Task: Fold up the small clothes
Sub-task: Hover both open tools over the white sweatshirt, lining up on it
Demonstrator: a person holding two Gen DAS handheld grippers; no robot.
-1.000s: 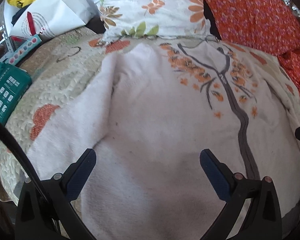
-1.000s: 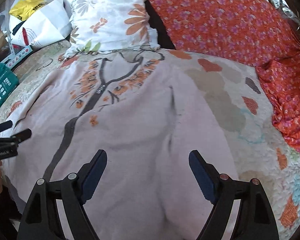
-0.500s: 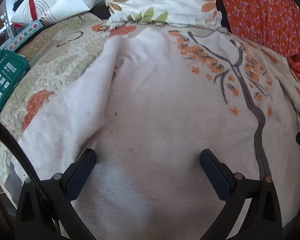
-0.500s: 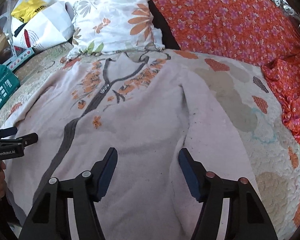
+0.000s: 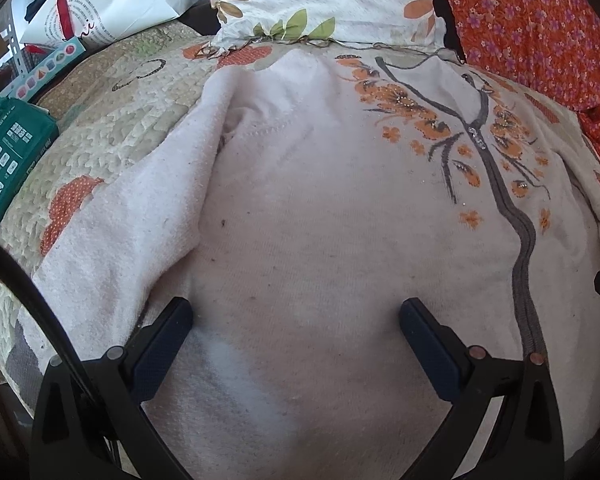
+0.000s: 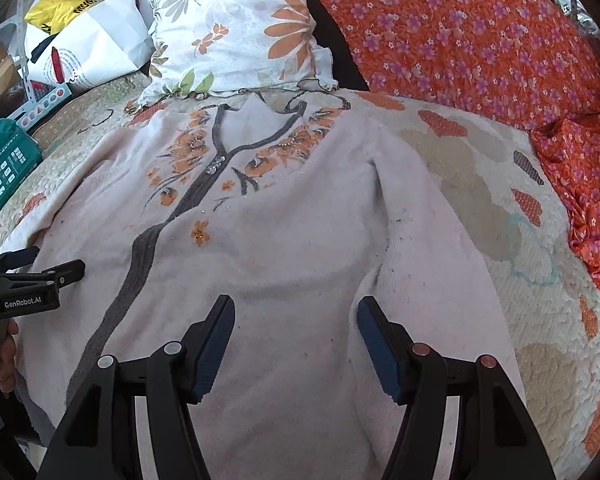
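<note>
A pale pink cardigan [image 5: 320, 200] with a grey placket and orange flower print lies spread face up on a quilted bed. Its sleeves run down along both sides. My left gripper [image 5: 296, 312] hovers low over the cardigan's lower left part, jaws wide open, its left finger by the sleeve's inner edge. My right gripper [image 6: 296, 312] is open over the cardigan [image 6: 280, 240] at its lower right. Its right finger sits at the seam where the right sleeve meets the body, and flat fabric lies between the pads. The left gripper [image 6: 48, 268] also shows at the left edge of the right wrist view.
A flowered white pillow [image 6: 240, 32] lies just beyond the collar. An orange flowered cloth [image 6: 480, 40] covers the back right. A white bag [image 6: 88, 48] and a green box [image 6: 12, 156] sit at the left. The quilt [image 6: 500, 200] shows bare to the right of the sleeve.
The left gripper sank closer to the cardigan. The right gripper's jaws narrowed and it shifted toward the right sleeve seam.
</note>
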